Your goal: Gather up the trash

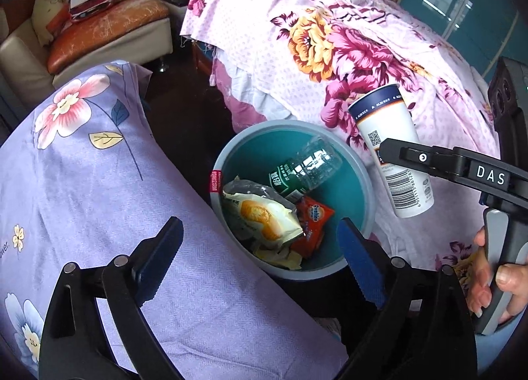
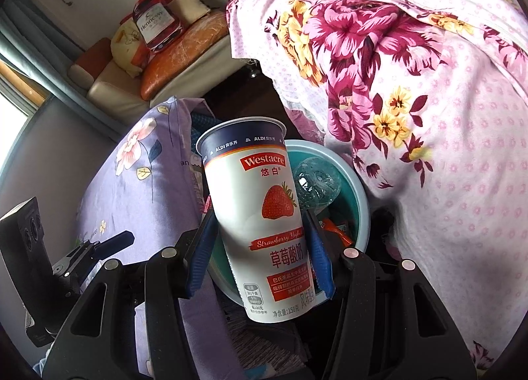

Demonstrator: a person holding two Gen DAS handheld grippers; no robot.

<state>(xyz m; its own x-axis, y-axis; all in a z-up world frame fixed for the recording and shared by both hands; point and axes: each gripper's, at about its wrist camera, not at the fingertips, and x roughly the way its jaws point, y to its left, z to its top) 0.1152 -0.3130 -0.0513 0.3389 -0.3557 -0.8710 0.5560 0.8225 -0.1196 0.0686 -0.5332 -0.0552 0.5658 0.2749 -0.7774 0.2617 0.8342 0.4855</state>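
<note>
Drop-off step: right gripper pinches yoghurt cup w/ both pads, held tilted just beside bin rim, left gripper spread, empty; next, I judge, shift cup over bin opening, release.

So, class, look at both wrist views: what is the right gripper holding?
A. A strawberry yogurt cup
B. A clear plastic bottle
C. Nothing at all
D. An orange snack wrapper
A: the right gripper has its blue pads pressed on both sides of the strawberry yogurt cup, held above the bin, where the bottle and wrappers already lie.
</note>
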